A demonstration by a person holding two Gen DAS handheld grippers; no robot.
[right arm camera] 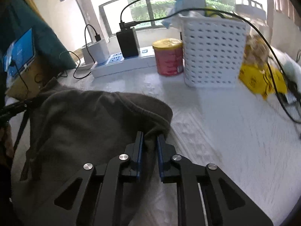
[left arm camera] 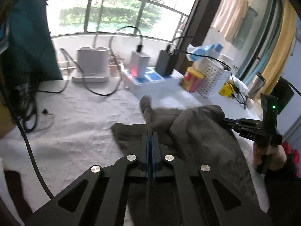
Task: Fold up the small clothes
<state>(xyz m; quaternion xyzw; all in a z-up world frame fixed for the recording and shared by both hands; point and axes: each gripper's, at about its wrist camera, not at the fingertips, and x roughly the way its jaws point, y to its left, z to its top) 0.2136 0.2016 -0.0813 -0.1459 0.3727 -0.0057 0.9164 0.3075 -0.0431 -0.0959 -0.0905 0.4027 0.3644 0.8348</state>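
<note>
A dark grey-brown cotton garment [right arm camera: 90,124] lies crumpled on a desk covered with a white textured cloth [left arm camera: 79,124], held at two places by a person working a black two-finger gripper in each hand. The left gripper [left arm camera: 150,131], angled downward toward the desk, is clenched tight on a thin fold of the fabric, its blue-lined fingers [left arm camera: 144,146] pressed together with the cloth rising in a narrow ridge beyond them. The right gripper [right arm camera: 149,139], also tilted down, pinches a thicker, bunched hem between its blue pads [right arm camera: 140,150], which stand slightly apart around the fabric. In the left wrist view, the person's right hand [left arm camera: 267,154] wraps the handle of that gripper at the right edge, a dark sleeve behind it. At the far side of the desk, near the window, stand a white power strip [right arm camera: 120,64] with a black charger [right arm camera: 128,42] and a white charger [right arm camera: 98,51] plugged in, a red-and-yellow tin [right arm camera: 168,56], a white perforated plastic basket [right arm camera: 212,54] and a yellow packet [right arm camera: 261,79] to the right.
</note>
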